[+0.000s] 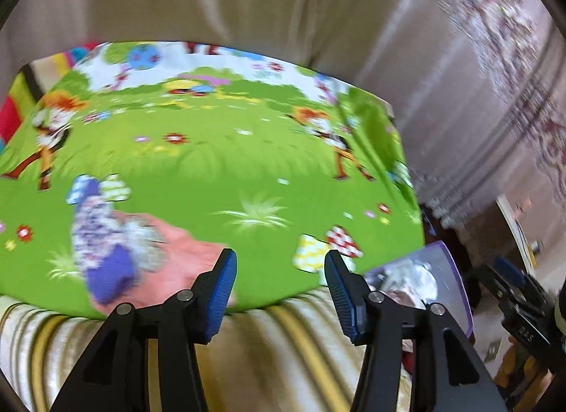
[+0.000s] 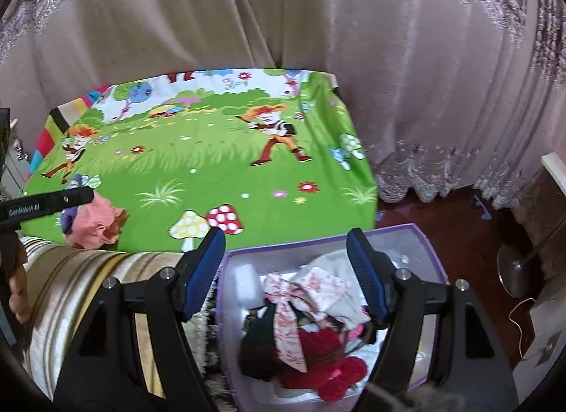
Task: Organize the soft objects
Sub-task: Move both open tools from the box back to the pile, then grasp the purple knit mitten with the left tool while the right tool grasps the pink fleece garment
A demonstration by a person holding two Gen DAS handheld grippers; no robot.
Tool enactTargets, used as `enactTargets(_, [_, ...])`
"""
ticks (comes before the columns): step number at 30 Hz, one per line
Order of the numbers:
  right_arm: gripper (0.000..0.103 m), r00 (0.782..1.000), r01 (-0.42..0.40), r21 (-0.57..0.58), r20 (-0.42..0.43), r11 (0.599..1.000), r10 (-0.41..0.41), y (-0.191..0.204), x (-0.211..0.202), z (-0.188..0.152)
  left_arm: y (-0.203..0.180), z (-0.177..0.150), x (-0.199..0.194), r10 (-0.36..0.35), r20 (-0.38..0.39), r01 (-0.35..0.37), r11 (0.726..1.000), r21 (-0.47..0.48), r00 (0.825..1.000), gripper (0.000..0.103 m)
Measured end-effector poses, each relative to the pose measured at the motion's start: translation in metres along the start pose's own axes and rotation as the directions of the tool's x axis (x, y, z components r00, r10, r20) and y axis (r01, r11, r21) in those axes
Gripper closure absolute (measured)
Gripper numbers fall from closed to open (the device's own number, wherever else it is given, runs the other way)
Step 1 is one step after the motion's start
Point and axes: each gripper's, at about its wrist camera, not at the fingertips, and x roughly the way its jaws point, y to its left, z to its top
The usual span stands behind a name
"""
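Left gripper (image 1: 281, 263): jaws apart, nothing between the blue pads (image 1: 221, 291). It points down at a slant over the near edge of the green cartoon sheet (image 1: 219, 164), above the striped cushion (image 1: 283, 341) that borders that edge. Left wrist view is motion-blurred. In the right wrist view the left gripper's black body enters from the left edge, level with the sheet's near-left corner.

Right gripper (image 2: 286, 245): released, jaws wide, nothing between the pads (image 2: 203, 270). It tilts down over the purple-rimmed bin (image 2: 428, 252), which stands on the dark floor (image 2: 460, 206) just beside the sheet's near-right corner. Part of a hand (image 2: 17, 291) shows at the left edge of the right wrist view, low down; what it grips I cannot tell.

Task items:
- 1 loose bundle on the sheet, near its near-left corner: pink cloth (image 1: 177, 252) with a purple and white patterned piece (image 1: 102, 242) lying against it. It sits just left of the left gripper's left finger; touching or not I cannot tell because of blur.
- Bin holds a pile of soft pieces: a white cloth with red print (image 2: 307, 288), dark red fabric (image 2: 329, 369), a dark piece on the left.

Backdrop: beige curtain (image 2: 212, 22) behind the far edge of the sheet.
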Motion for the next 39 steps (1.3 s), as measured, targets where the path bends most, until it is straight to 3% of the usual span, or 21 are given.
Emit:
enactTargets(9, [0.029,0.996,-0.080,-0.071,-0.035,0.994,0.078,0.042,0.018,0.009,0.093,0.017,-0.006,0.104,-0.005,-0.104,0.981,-0.167,0.995,0.040])
enactTargets(12, [0.029,0.994,-0.105,-0.103,-0.052,0.989,0.100,0.058,0.028,0.011,0.124,0.022,0.001,0.093,-0.040,-0.101,0.958,-0.267,0.995,0.033])
enactTargets(20, [0.026,0.973,-0.224,-0.223,-0.107,0.949,0.205,0.120,0.045,0.023,0.174,0.027,0.026,0.126,-0.144,-0.174,0.901,-0.396,0.981,0.027])
enactTargets(23, [0.024,0.956,-0.285,-0.267,-0.142,0.920,0.255,0.146,0.052,0.026,0.184,0.021,0.037,0.073,-0.175,-0.146,0.878,-0.457,0.982,0.025])
enactTargets(28, [0.023,0.921,-0.383,-0.337,-0.219,0.860,0.324,0.192,0.068,0.026,0.186,0.018,0.048,0.051,-0.192,-0.136,0.875,-0.465,0.980,0.025])
enactTargets(32, [0.022,0.902,-0.422,-0.381,-0.266,0.823,0.340,0.222,0.081,0.021,0.180,0.021,0.057,0.042,-0.205,-0.125,0.903,-0.411,0.978,0.025])
enactTargets(33, [0.022,0.897,-0.432,-0.385,-0.277,0.816,0.344,0.227,0.085,0.021,0.180,0.021,0.059,0.026,-0.209,-0.113,0.904,-0.413,0.977,0.026])
enactTargets(35, [0.022,0.882,-0.460,-0.383,-0.304,0.801,0.361,0.239,0.092,0.019,0.180,0.020,0.059,0.026,-0.198,-0.104,0.912,-0.398,0.980,0.048])
enactTargets(36, [0.022,0.875,-0.470,-0.380,-0.316,0.797,0.366,0.244,0.096,0.019,0.181,0.020,0.057,0.029,-0.190,-0.103,0.915,-0.390,0.981,0.051])
enactTargets(38, [0.022,0.864,-0.488,-0.371,-0.337,0.790,0.376,0.251,0.102,0.018,0.184,0.020,0.053,0.027,-0.172,-0.095,0.913,-0.396,0.985,0.072])
enactTargets(39, [0.022,0.858,-0.495,-0.367,-0.348,0.788,0.377,0.256,0.106,0.018,0.186,0.020,0.052,0.024,-0.165,-0.089,0.915,-0.394,0.986,0.075])
